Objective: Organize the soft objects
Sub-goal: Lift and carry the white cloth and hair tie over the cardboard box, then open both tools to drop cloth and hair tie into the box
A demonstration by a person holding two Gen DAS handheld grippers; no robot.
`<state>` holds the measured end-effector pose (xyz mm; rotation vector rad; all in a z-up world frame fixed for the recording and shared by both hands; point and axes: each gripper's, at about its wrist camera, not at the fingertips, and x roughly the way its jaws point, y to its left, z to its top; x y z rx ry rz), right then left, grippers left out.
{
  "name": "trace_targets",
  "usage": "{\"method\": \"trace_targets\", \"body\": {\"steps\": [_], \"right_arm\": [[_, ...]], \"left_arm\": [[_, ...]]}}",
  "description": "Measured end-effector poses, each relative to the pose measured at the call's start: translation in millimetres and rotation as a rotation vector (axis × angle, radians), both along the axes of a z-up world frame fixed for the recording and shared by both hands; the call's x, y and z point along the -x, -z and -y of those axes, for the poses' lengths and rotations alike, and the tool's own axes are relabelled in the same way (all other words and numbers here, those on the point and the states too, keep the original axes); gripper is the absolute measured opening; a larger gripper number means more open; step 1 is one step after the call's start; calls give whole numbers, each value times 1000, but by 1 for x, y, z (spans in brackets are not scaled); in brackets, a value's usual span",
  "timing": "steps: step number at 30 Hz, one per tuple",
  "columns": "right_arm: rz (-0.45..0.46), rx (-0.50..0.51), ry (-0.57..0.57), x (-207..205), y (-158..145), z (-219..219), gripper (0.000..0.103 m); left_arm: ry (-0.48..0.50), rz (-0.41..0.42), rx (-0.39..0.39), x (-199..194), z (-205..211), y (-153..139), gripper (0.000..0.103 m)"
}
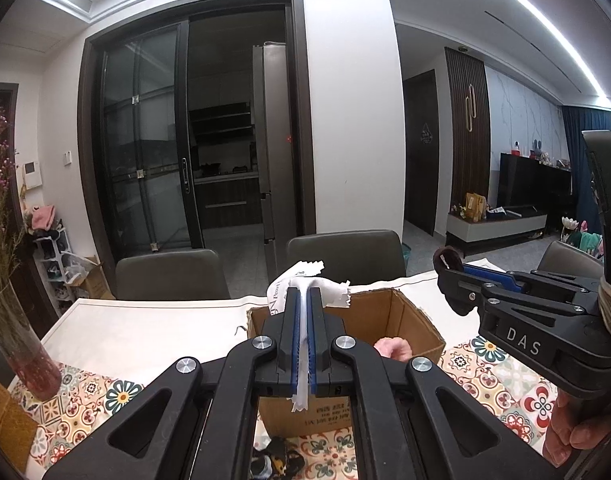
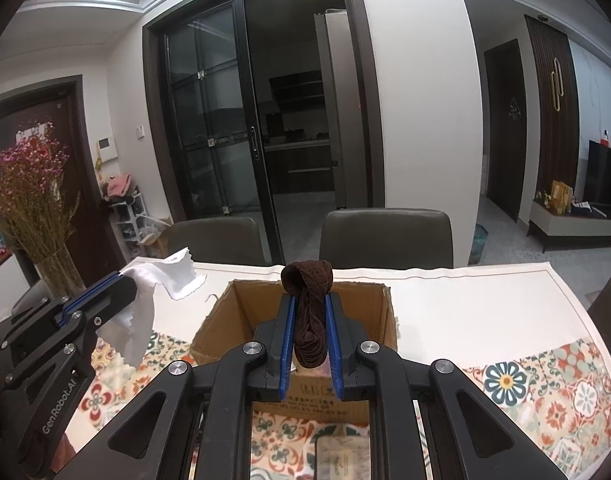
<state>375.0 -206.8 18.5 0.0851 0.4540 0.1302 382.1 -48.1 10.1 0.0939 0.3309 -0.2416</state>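
White cloth (image 1: 305, 300) is sitting pinched between the narrow jaws of your left gripper (image 1: 304, 304), its frayed ends spilling out past the blue pads (image 1: 293, 336) and hanging over the near left side of the cardboard box (image 1: 417, 320). Your right gripper (image 2: 308, 312) is clamping a bunched brown sock (image 2: 308, 312) between its pads, with the looped top of the sock poking up above the fingertips. Both loads are hovering above the open box, which is standing on the patterned tablecloth (image 2: 545, 392) of the table (image 2: 465, 300). Inside the box a pink soft thing (image 1: 391, 347) is lying against the right wall; what it is you cannot tell. You are holding the two grippers side by side, both pointing forward across the table toward the two chairs (image 2: 385, 236), the right one angled in toward the box. A glass vase (image 2: 59, 276) of dried flowers is standing at the left edge of the table.
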Motion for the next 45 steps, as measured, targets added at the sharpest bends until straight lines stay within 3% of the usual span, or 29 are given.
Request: {"method": "trace_targets", "body": {"steps": [32,34,39,42,45], "right_arm": [[-140,26,5,-90,50,4,17],[-150,25,4,-92,53,4,18],[-178,8,11,-96,60,9,41],[-174,16,19,-94,61,9,45],[-174,11,18,-92,60,9,48]], "left_arm": [[41,-156,-33,-88,27,52,6],[41,-162,-36,-89,25,57,10],[43,-171,-39,-91,25,60,22],[41,-164,-41,-88,25,59,30],[36,-161,-40,-85,24,57,31]]}}
